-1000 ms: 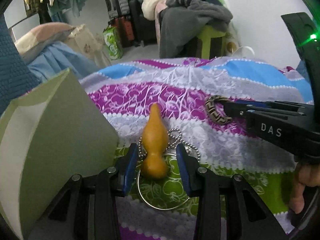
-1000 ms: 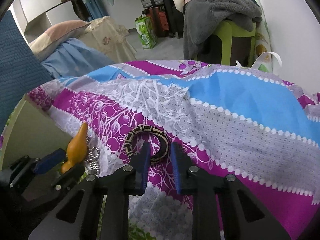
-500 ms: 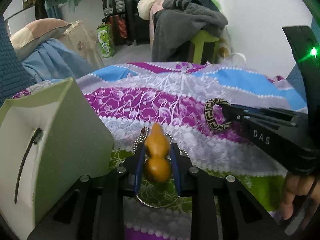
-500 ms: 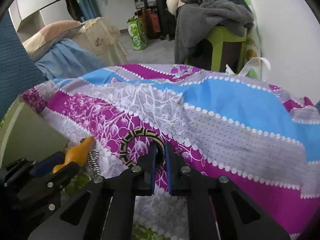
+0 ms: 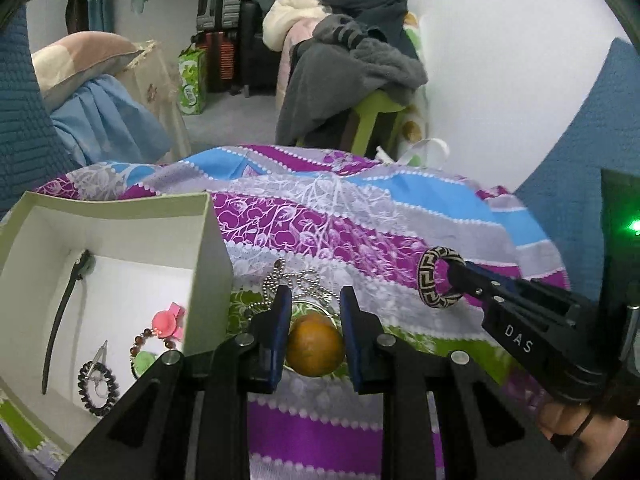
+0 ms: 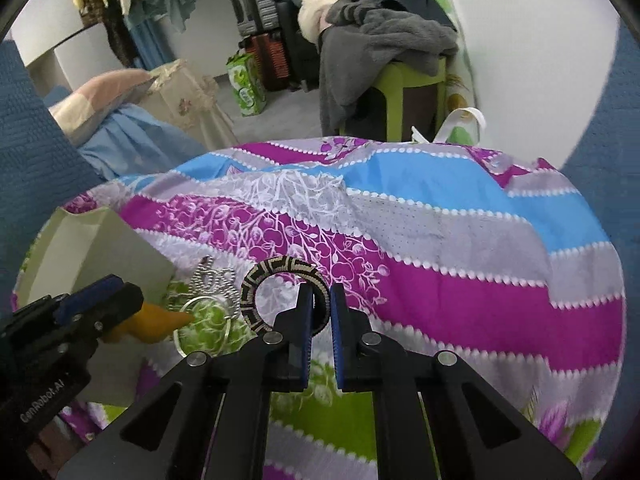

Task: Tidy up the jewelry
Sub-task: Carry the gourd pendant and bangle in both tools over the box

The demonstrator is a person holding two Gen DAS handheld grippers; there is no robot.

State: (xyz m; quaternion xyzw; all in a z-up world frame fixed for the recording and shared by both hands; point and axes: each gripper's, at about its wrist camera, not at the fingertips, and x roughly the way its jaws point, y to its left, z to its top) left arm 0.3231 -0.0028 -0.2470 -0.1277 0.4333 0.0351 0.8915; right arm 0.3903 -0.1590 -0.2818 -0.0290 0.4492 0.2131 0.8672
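My left gripper (image 5: pixel 314 306) is shut on an orange gourd pendant (image 5: pixel 316 346), lifted above the patterned bedspread, its bead chain (image 5: pixel 294 284) and metal ring hanging below. The pendant also shows in the right wrist view (image 6: pixel 154 322). My right gripper (image 6: pixel 318 300) is shut on a black-and-cream patterned bangle (image 6: pixel 280 298), held just above the bedspread; it also shows in the left wrist view (image 5: pixel 438 282). An open pale green box (image 5: pixel 200 264) stands at the left, holding a hair clip, a bead bracelet, a pink piece and a dark hair tie.
The bedspread (image 6: pixel 440 248) covers the whole work surface. Beyond its far edge are a green stool (image 5: pixel 376 120) piled with clothes, a pillow (image 5: pixel 84 60) and a white wall. The box wall (image 6: pixel 116 248) stands close beside the left gripper.
The left gripper shut on the gourd pendant and lifted it, chain trailing. The right gripper shut on the bangle and raised it. The box interior came into view.
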